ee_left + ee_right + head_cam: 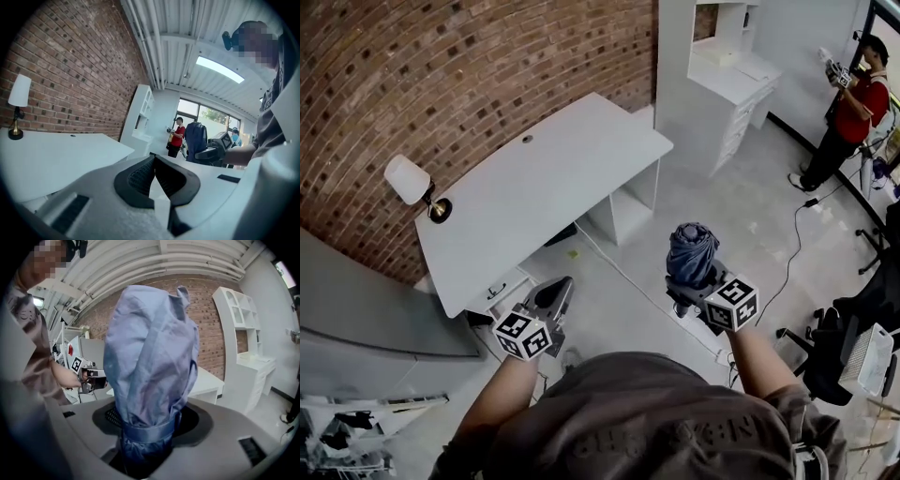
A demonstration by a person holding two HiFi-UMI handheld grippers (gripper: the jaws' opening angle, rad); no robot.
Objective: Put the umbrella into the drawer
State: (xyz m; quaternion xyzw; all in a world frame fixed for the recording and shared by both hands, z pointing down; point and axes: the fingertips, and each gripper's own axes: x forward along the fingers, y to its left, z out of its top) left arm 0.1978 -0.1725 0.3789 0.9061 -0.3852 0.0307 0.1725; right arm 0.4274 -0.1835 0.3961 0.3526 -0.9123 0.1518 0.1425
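Folded blue fabric umbrella (150,357), one; stands upright in right hand-held gripper (149,430), jaws clamped round its strapped lower end, well apart from white counter (544,178); left hand-held gripper (154,161), jaws together, empty. Hand-held grippers, two; counter, one; white-shaded table lamp (412,183), one. Risk: top-heavy bundle may tilt or slip from so low a grip; loose cloth may snag on small white drawer (502,286).

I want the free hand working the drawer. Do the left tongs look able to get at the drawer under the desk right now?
Probably yes. The left tongs are empty and close beside the drawer, nothing visible between them; the right tongs hold the umbrella off to the side.
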